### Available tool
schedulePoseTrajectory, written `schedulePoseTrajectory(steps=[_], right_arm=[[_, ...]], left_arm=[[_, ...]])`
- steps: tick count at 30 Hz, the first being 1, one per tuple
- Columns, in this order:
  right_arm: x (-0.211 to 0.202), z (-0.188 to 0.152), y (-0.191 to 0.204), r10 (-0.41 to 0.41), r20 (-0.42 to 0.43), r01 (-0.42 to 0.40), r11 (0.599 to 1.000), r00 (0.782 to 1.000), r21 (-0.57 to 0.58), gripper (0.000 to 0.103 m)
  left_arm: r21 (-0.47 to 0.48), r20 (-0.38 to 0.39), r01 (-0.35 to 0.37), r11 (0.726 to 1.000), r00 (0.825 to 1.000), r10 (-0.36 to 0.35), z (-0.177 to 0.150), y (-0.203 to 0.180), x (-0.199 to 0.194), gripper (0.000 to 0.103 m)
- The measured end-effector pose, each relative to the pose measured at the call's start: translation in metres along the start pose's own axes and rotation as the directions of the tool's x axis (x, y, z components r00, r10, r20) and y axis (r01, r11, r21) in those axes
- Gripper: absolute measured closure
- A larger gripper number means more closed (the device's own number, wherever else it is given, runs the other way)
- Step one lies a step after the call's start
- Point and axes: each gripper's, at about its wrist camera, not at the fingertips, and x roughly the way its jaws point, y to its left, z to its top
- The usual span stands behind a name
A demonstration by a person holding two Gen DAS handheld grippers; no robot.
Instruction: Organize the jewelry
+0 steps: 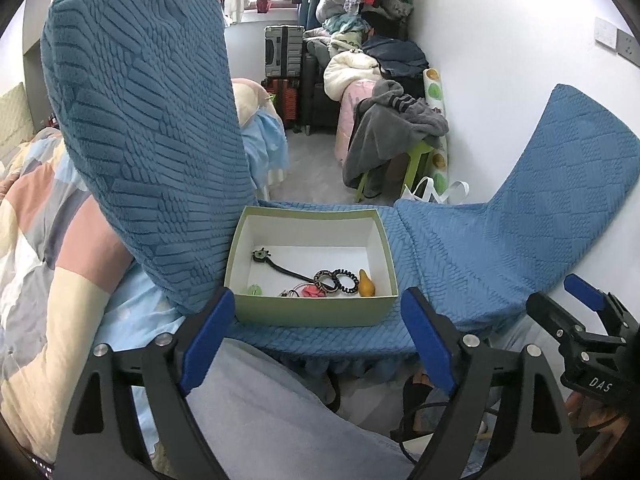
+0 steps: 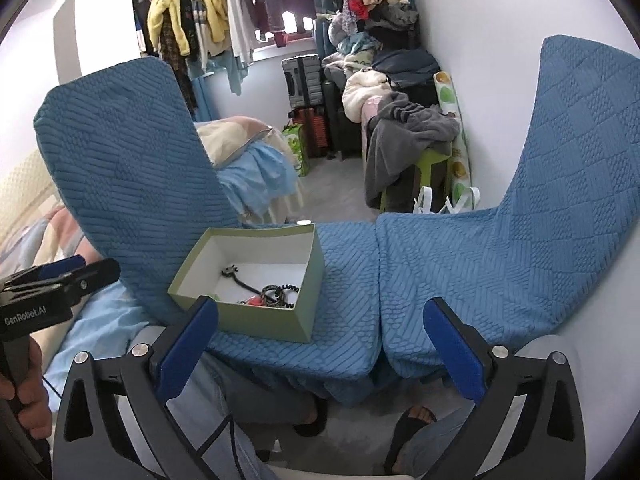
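Both sets of jaws stand wide apart with nothing between them. The left gripper [image 1: 318, 334] hangs just short of the near wall of the green box [image 1: 312, 310], which sits straight ahead of it on the blue seat cover [image 1: 460, 264], close against the upturned seat back [image 1: 140, 140] on the left. The right gripper [image 2: 320, 348] hangs further to the right, so the box [image 2: 260, 320] lies ahead and to its left, with its near right corner towards that gripper's left finger.

All the jewelry in sight lies inside the box, gathered along the near wall: a black hair stick [image 1: 280, 266] with a flower-like head, lying on a slant from far left to near right; two hair ties [image 1: 336, 280] side by side; a red piece [image 1: 314, 291]; a small green piece [image 1: 254, 290]; and a yellow pear-shaped piece [image 1: 366, 284] at the right end. No loose item shows on the seat outside the box.

Judging from this, the sorting looks close to done or paused between items. If anything in the box needs shifting, the left hand is the nearer one and faces it squarely. The stick's slanted long axis would call for jaws turned across it, and the high near wall means reaching in from above.
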Motion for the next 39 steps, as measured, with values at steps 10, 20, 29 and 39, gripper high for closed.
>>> schedulePoseTrajectory(steps=[10,20,29,39], right_arm=[[-0.0014,-0.0023,-0.0020,-0.011,0.007,0.011,1.000,1.000,0.001,0.000],[-0.0035,-0.0019,-0.0026,-0.011,0.014,0.011,1.000,1.000,0.005,0.000],[-0.0041,0.0011,-0.0038,-0.024,0.017,0.023,1.000,1.000,0.010,0.000],[-0.0033,0.0002,-0.0018,-0.024,0.018,0.023,1.000,1.000,0.009,0.000]], left_arm=[[0.009,0.002,-0.022,1.000,1.000,0.022,-0.0003,-0.0012,-0.0048,0.018],[0.009,-0.026,-0.015,1.000,1.000,0.015,-0.0004,-0.0011,0.0003,0.018],[0.013,-0.019,-0.012,1.000,1.000,0.012,-0.0004,-0.0027,-0.0030,0.018],[0.015,-0.020,-0.011,1.000,1.000,0.011,-0.0003,-0.0044,-0.0045,0.018]])
